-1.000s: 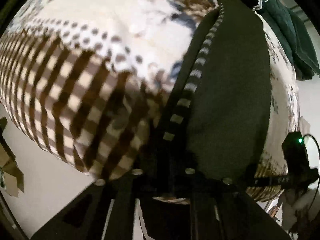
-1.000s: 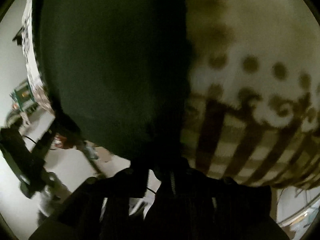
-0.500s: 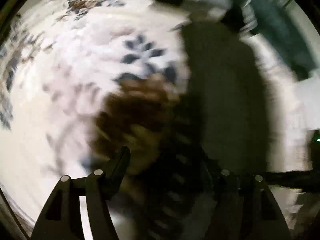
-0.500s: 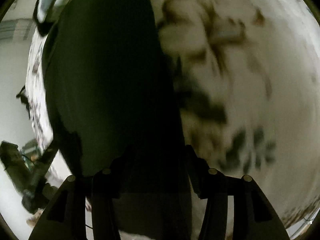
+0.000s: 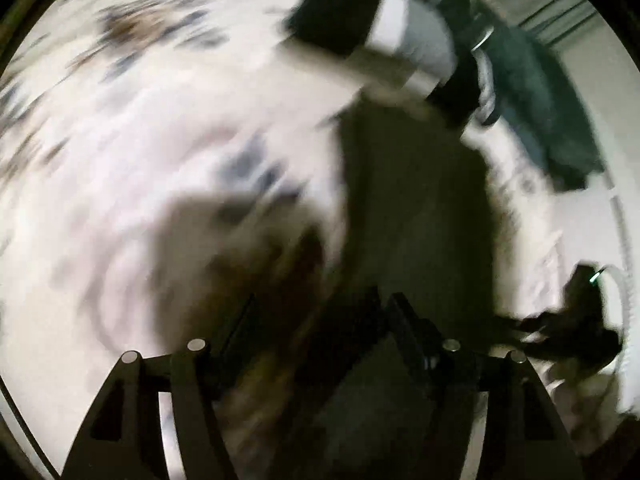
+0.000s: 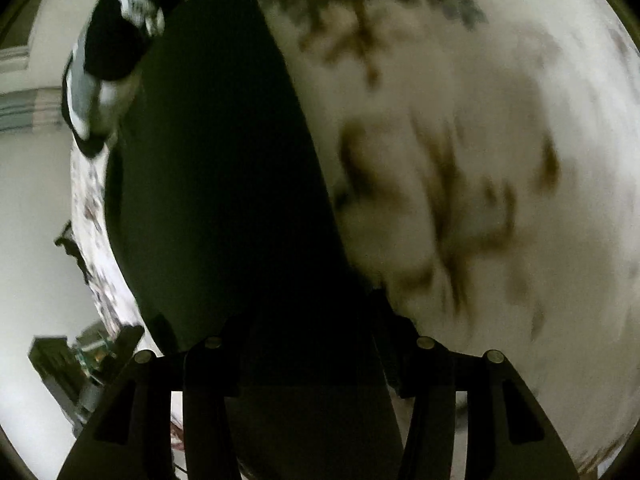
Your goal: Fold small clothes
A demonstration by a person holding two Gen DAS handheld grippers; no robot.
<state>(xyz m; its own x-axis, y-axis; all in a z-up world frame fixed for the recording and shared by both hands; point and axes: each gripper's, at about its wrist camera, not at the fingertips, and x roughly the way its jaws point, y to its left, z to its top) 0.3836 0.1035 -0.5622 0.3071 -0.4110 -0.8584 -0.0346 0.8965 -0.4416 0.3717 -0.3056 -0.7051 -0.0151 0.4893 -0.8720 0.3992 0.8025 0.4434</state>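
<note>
A dark green garment [image 5: 416, 216] lies flat on a floral cloth-covered table [image 5: 120, 128]; it also fills the left half of the right wrist view [image 6: 208, 184]. My left gripper [image 5: 320, 320] is at the garment's near edge, jaws spread wide, with dark fabric between them; blur hides any contact. My right gripper [image 6: 312, 340] is at the same garment's near edge, jaws also spread, with dark cloth between them. The other gripper [image 5: 588, 320] shows at the right of the left wrist view.
A folded black, white and grey striped piece [image 5: 372, 36] lies at the far end of the garment, also in the right wrist view [image 6: 112, 52]. A dark green pile [image 5: 540, 100] sits at the far right. The table edge [image 6: 96, 240] drops to the floor at left.
Both grippers opened from shut and moved forward over the table, from the checked border onto the floral part. The striped folded piece came into view.
</note>
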